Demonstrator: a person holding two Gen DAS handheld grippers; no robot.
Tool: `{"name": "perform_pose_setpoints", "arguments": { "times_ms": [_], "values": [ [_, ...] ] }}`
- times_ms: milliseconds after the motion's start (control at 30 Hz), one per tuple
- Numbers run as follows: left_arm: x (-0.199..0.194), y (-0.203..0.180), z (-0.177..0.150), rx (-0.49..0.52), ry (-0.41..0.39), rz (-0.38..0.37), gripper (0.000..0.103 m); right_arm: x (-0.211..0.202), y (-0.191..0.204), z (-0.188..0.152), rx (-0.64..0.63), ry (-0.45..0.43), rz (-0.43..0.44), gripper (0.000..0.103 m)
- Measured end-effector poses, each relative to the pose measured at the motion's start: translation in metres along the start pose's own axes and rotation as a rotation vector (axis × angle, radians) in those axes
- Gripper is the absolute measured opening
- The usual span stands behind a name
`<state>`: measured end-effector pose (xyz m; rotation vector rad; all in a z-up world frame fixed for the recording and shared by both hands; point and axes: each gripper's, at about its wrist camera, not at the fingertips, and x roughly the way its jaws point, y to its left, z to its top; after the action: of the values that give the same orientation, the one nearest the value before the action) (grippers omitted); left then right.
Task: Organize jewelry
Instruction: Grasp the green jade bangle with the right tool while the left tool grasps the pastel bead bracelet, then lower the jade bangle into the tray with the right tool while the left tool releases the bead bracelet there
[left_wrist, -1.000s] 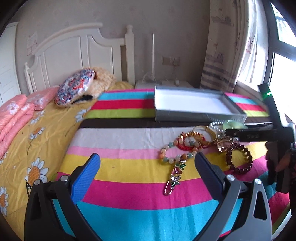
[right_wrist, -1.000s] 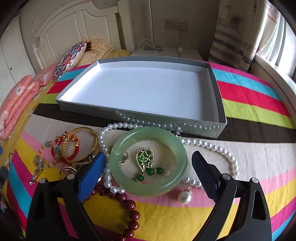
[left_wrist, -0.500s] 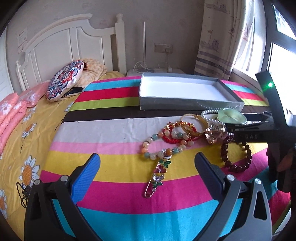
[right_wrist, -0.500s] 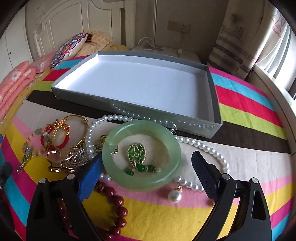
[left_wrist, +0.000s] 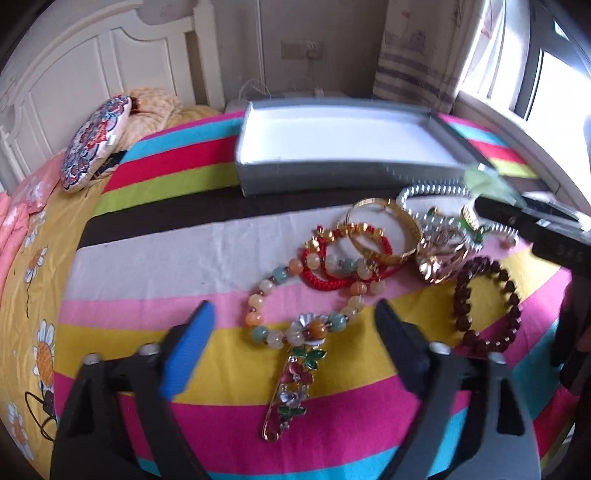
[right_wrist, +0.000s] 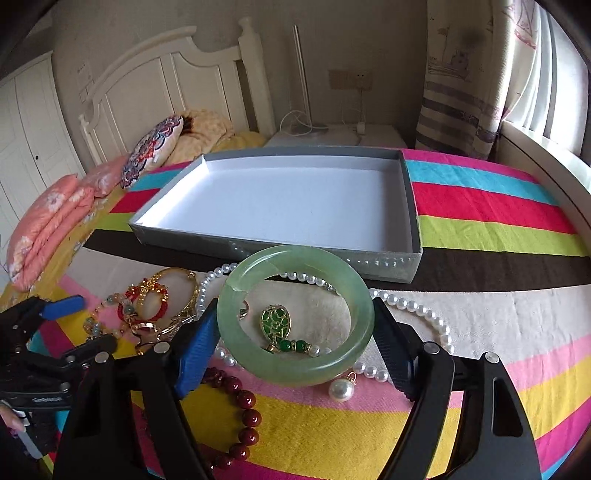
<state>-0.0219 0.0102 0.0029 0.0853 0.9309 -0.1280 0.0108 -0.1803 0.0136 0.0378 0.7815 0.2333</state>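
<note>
The right gripper (right_wrist: 295, 332) has just been closing its fingers, and both pads now press the outer rim of the pale green jade bangle (right_wrist: 295, 314), which sits tilted, its far edge raised in front of the near wall of the grey tray (right_wrist: 280, 254). Inside the bangle's ring shows a green pendant (right_wrist: 276, 325), and a pearl necklace (right_wrist: 417, 310) loops on the bed's striped blanket (right_wrist: 480, 229) around and under it. A dark red bead bracelet (right_wrist: 243, 410) lies near the right gripper's blue pad. The left gripper (left_wrist: 295, 336) has also just been narrowing; its fingers stand apart, gripping nothing, on either side of a pastel bead bracelet (left_wrist: 258, 295) and a flowered brooch pin (left_wrist: 295, 376). Beyond them lie a red cord bracelet (left_wrist: 332, 266) and a gold bangle (left_wrist: 384, 229), heaped together.
</note>
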Motion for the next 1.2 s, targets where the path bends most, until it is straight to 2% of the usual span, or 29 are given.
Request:
{"name": "perform_pose_setpoints", "arguments": {
  "times_ms": [33, 67, 100, 133, 167, 200, 267, 633, 1000, 1200],
  "values": [
    [0.000, -0.001, 0.001, 0.008, -0.010, -0.017, 0.057, -0.001, -0.001, 0.000, 0.005, -0.006, 0.003, 0.076],
    [-0.001, -0.004, 0.001, 0.031, -0.015, -0.030, 0.050, -0.002, -0.002, 0.000, 0.009, -0.012, 0.008, 0.076],
    [-0.003, -0.006, 0.000, 0.053, -0.019, -0.026, 0.031, -0.003, -0.003, 0.001, 0.014, -0.016, 0.010, 0.076],
    [-0.005, -0.008, 0.000, 0.072, -0.028, -0.010, 0.023, -0.003, -0.003, 0.001, 0.018, -0.018, 0.011, 0.076],
    [-0.007, -0.010, 0.000, 0.078, -0.038, -0.003, 0.023, -0.003, -0.003, 0.001, 0.020, -0.020, 0.013, 0.076],
    [-0.010, -0.012, -0.001, 0.082, -0.052, -0.008, 0.015, -0.004, -0.004, 0.001, 0.021, -0.022, 0.015, 0.076],
    [-0.017, -0.013, -0.001, 0.083, -0.079, -0.041, 0.009, -0.006, -0.004, 0.000, 0.023, -0.032, 0.021, 0.076],
    [-0.052, 0.006, 0.013, -0.029, -0.168, -0.178, 0.009, -0.027, -0.017, -0.004, 0.072, -0.137, 0.074, 0.076],
    [-0.077, 0.002, 0.052, -0.033, -0.214, -0.198, 0.009, -0.038, -0.013, 0.012, 0.041, -0.156, 0.077, 0.076],
    [-0.056, 0.001, 0.100, -0.023, -0.185, -0.175, 0.009, -0.023, -0.023, 0.050, 0.019, -0.124, 0.053, 0.076]
  ]
}}
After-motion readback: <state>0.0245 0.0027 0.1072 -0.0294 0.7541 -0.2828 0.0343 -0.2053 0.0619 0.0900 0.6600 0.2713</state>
